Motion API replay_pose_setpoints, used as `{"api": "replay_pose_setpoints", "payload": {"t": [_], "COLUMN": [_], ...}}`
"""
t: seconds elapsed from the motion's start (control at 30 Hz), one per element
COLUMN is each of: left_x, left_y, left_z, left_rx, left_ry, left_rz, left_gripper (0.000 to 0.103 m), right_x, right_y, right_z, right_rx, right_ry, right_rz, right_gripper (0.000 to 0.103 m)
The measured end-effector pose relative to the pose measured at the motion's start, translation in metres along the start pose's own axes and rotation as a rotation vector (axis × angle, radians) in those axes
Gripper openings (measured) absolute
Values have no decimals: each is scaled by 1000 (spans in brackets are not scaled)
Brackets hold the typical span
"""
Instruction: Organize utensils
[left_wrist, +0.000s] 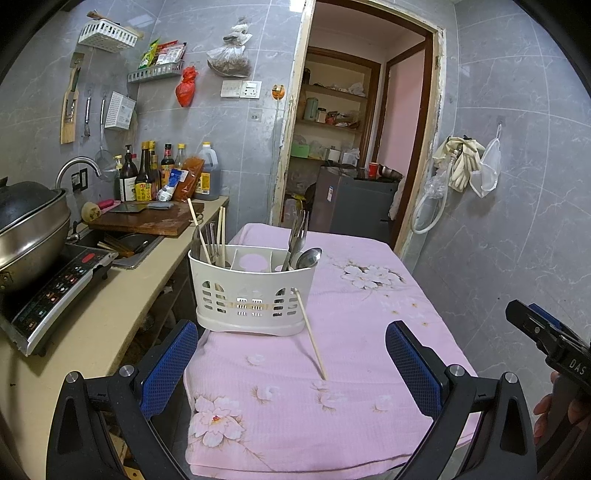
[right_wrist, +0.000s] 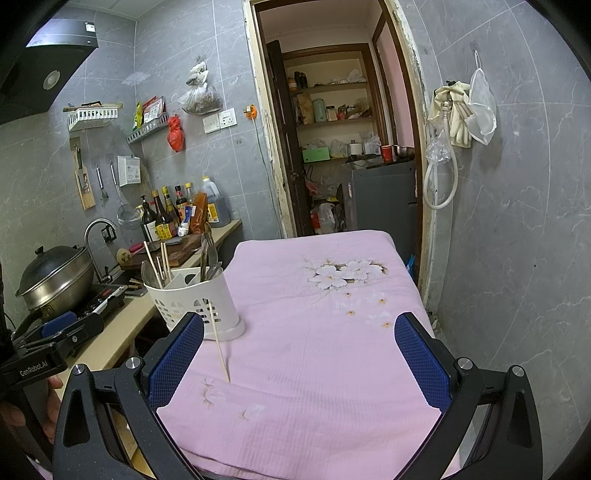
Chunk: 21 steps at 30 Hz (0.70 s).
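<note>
A white slotted utensil caddy stands on the pink flowered cloth near the table's left edge. Its left slot holds chopsticks and its right slot holds forks and a spoon. One loose wooden chopstick leans against the caddy's front, its tip resting on the cloth. My left gripper is open, just in front of the caddy, with nothing between its blue pads. My right gripper is open too, over the cloth to the right of the caddy; it also shows as the right gripper at the edge of the left wrist view.
A beige counter runs along the left with an induction cooker, a steel wok, a sink, a cutting board and sauce bottles. An open doorway lies behind the table; a grey tiled wall closes the right side.
</note>
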<state>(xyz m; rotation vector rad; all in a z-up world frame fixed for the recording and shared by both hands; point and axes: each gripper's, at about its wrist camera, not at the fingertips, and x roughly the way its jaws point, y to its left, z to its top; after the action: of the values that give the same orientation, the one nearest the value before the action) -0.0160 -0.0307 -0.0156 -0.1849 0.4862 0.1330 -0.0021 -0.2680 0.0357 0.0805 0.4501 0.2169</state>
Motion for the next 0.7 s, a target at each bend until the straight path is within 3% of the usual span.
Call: {"api": "replay_pose_setpoints", "payload": {"t": [0.7], "left_x": [1], "left_y": [-3], "left_z": [-9], "left_rx": [-3], "left_ry": [16], "left_rz": [-2], "left_gripper": [102], "right_x": [-3], "right_y": [8], "right_z": [-8], "right_rx": [0], "right_ry": [8], "right_rz": [-2], "right_gripper": [102]}}
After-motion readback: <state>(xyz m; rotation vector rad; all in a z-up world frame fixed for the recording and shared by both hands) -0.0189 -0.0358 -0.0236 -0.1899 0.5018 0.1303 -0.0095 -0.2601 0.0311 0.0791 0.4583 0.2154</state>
